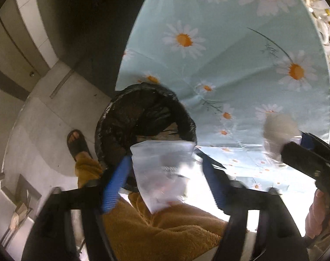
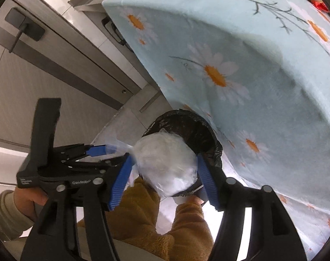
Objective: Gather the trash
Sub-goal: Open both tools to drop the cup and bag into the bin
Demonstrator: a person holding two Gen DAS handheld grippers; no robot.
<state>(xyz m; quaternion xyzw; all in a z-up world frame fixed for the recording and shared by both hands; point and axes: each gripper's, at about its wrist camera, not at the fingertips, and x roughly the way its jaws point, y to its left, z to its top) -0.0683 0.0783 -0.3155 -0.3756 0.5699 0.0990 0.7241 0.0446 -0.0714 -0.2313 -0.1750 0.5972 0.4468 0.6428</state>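
Both tongs are shown pointed down over the black-lined bin (image 2: 186, 130): a flat clear bag (image 1: 162, 169) lies loose between the spread left tongs (image 1: 162, 174), and a stuffed bag (image 2: 165, 163) is flanked by the spread right tongs (image 2: 162, 180), contact unclear.

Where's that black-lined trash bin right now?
The trash bin stands on the floor against the daisy tablecloth, centre of both views, just ahead of the fingers.
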